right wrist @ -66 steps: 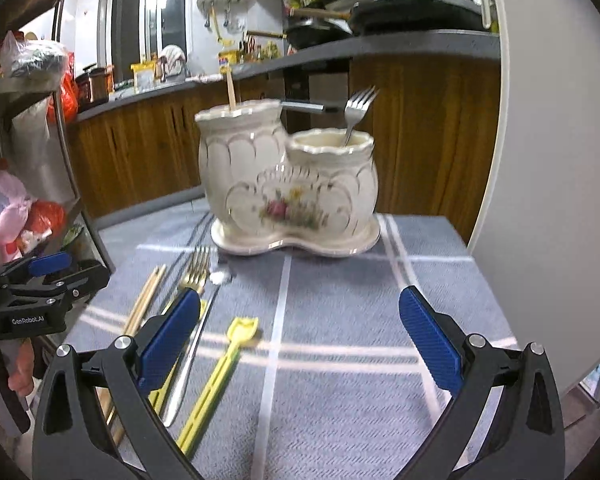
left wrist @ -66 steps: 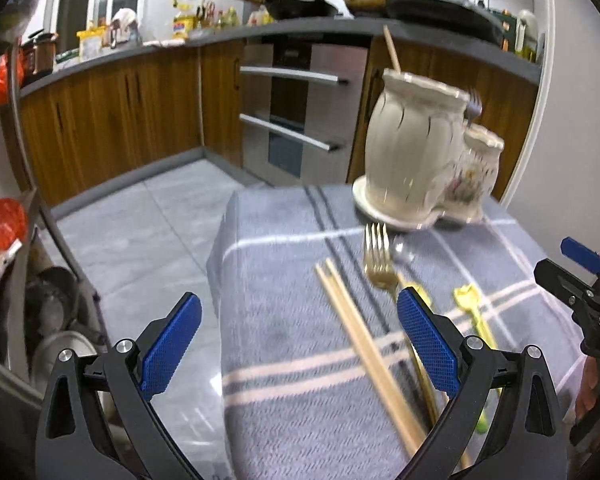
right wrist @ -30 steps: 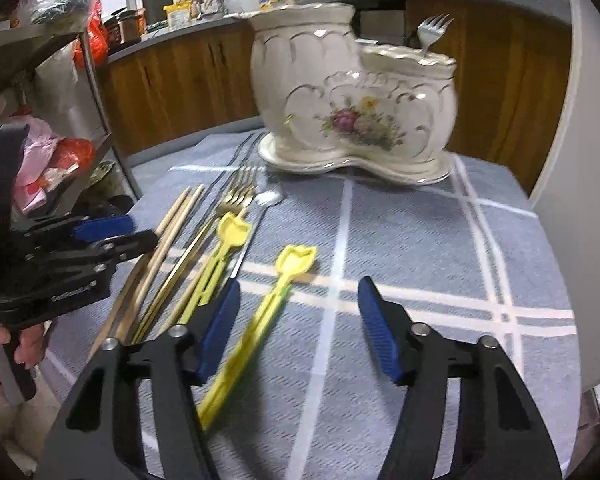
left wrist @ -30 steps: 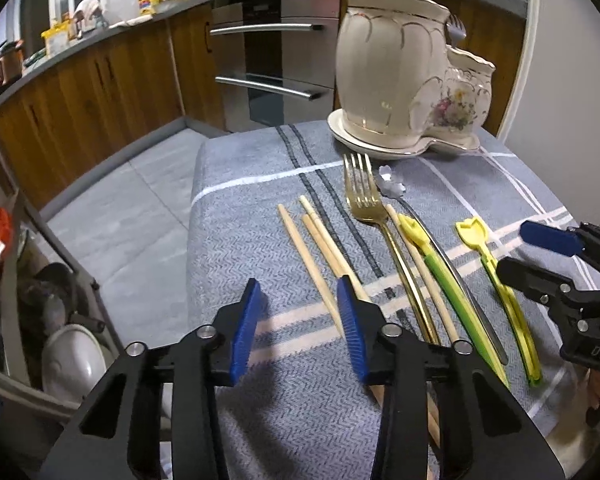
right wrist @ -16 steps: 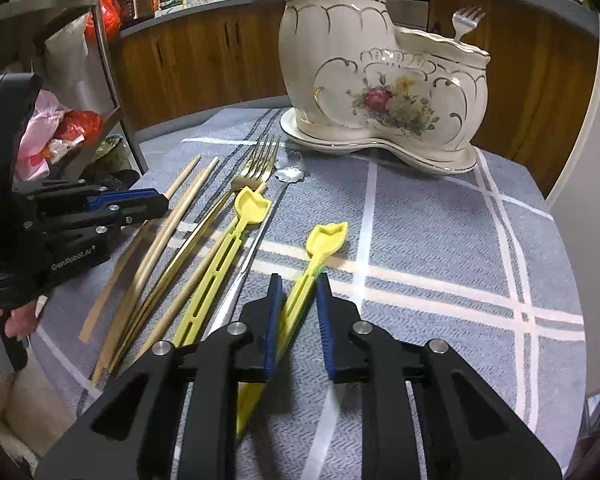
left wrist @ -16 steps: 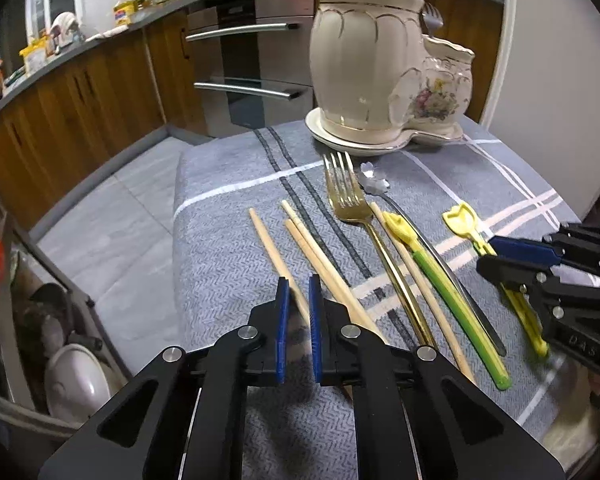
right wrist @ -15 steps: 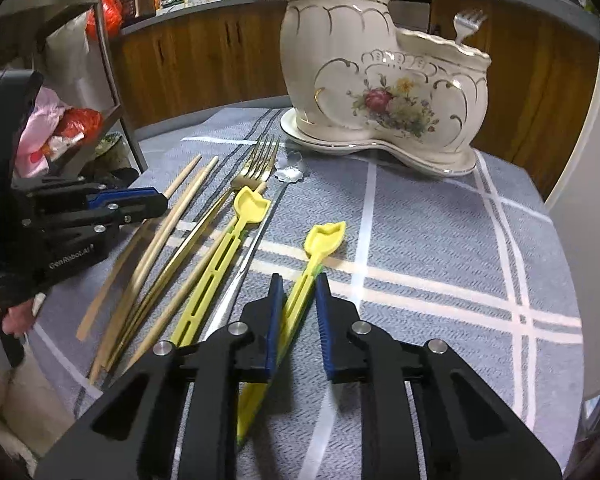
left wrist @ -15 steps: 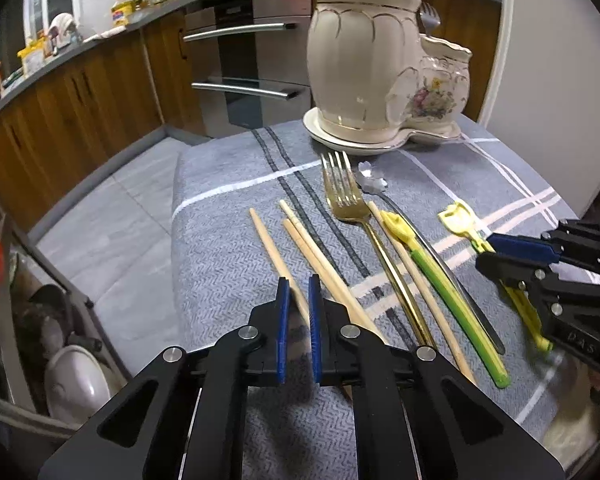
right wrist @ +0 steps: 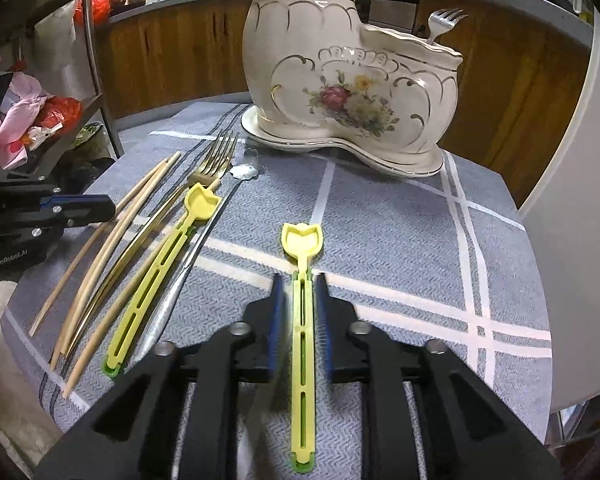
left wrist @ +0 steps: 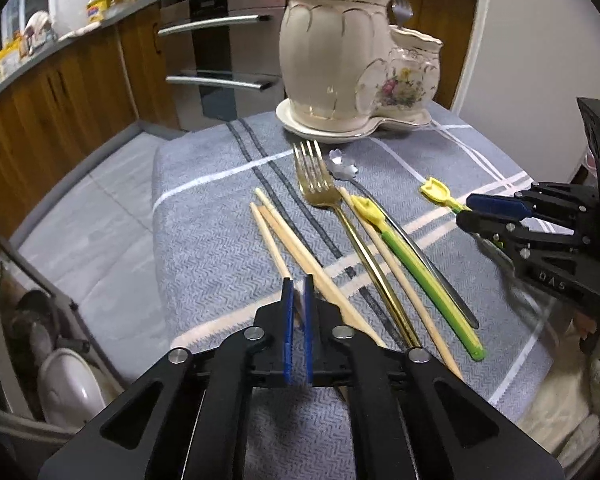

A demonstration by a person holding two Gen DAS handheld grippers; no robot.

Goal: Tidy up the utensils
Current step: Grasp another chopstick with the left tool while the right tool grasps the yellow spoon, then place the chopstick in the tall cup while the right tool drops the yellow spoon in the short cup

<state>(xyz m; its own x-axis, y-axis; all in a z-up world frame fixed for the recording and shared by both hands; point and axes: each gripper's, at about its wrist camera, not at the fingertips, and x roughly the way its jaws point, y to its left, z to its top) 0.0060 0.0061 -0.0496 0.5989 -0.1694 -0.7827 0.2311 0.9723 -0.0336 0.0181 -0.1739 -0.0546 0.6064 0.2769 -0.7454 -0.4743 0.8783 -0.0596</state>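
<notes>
A cream ceramic utensil holder point(left wrist: 352, 76) point(right wrist: 348, 80) with two cups stands at the far end of the grey cloth; a steel fork point(right wrist: 440, 24) sticks out of its small cup. My left gripper point(left wrist: 297, 292) is shut on the leftmost wooden chopstick point(left wrist: 270, 240). More chopsticks point(left wrist: 300, 252), a gold fork point(left wrist: 320, 192), a metal spoon point(left wrist: 342, 166) and a yellow-green utensil point(left wrist: 404, 248) lie beside it. My right gripper point(right wrist: 300, 284) is shut on the handle of another yellow utensil point(right wrist: 302, 240), its head pointing at the holder.
The grey striped cloth point(right wrist: 400, 232) covers a small table with its edge near at left and right. A rack with bowls point(left wrist: 60, 384) stands low on the left. Wooden kitchen cabinets point(left wrist: 80, 92) and a white wall point(right wrist: 580, 160) lie beyond.
Both grippers came down to the table and closed from wide open, the left around the leftmost chopstick, the right around the yellow utensil's handle. In the last half second they hardly moved.
</notes>
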